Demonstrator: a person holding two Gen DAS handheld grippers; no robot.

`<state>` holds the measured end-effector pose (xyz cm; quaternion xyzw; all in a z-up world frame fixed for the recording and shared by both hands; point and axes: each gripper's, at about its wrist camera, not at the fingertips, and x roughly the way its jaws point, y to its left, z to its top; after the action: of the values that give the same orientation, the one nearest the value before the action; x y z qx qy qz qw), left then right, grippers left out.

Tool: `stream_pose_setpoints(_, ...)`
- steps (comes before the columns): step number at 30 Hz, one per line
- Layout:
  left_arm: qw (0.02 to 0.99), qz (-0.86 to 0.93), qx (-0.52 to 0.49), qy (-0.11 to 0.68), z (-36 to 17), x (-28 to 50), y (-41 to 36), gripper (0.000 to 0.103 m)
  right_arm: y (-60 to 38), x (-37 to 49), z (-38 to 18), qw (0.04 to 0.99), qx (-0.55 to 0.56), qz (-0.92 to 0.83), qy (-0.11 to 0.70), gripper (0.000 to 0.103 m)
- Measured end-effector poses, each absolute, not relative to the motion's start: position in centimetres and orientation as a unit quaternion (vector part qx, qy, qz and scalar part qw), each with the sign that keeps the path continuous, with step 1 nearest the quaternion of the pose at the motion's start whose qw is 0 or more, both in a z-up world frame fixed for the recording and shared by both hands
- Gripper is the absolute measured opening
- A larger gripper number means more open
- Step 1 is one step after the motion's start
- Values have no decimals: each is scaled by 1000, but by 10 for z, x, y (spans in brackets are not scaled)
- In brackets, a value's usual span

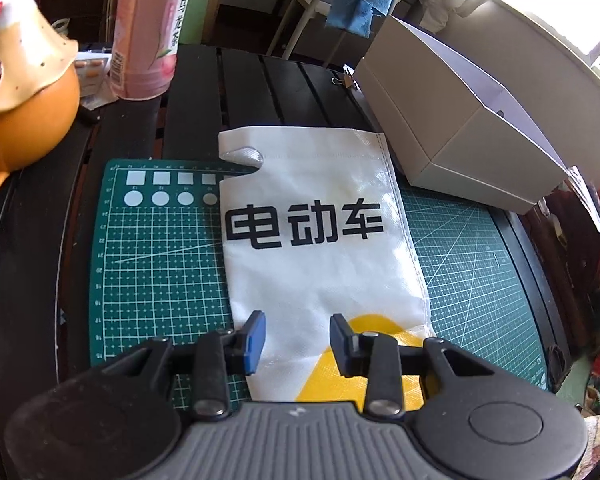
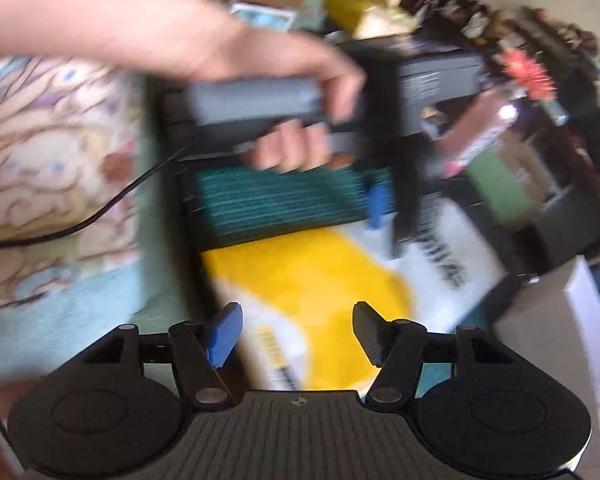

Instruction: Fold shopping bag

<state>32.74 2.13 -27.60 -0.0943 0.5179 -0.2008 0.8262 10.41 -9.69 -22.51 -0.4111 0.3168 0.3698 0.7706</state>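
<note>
A white shopping bag (image 1: 316, 240) with black characters and a yellow patch lies flat on the green cutting mat (image 1: 160, 248). Its cut-out handle end points away from me. My left gripper (image 1: 298, 334) is open, its fingers apart just above the bag's near end, holding nothing. In the blurred right wrist view the bag (image 2: 320, 280) shows its yellow patch. My right gripper (image 2: 298, 332) is open above the bag's edge and holds nothing. The left gripper (image 2: 376, 208) and the hand holding it show across the bag.
A grey open cardboard box (image 1: 460, 120) stands right of the bag. A pink bottle (image 1: 148, 28) and an orange ceramic pot (image 1: 24, 92) stand at the far left on the dark slatted table (image 1: 260, 88). A black cable (image 2: 100, 212) runs at the left.
</note>
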Motion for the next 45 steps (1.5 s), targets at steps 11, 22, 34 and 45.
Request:
stream_pose_setpoints(11, 821, -204, -105, 522, -276, 329, 25, 34, -71, 95, -259, 750, -472, 347, 308, 55)
stream_pose_setpoints(22, 824, -208, -91, 519, -275, 327, 19, 37, -66, 99, -254, 761, -485, 316, 291, 41)
stream_pose_setpoints(34, 827, -217, -76, 514, -274, 322, 13, 41, -73, 119, -231, 782, -463, 290, 299, 17)
stream_pose_setpoints(45, 898, -169, 61, 401, -208, 278, 55, 43, -86, 118, -205, 803, -419, 292, 307, 10)
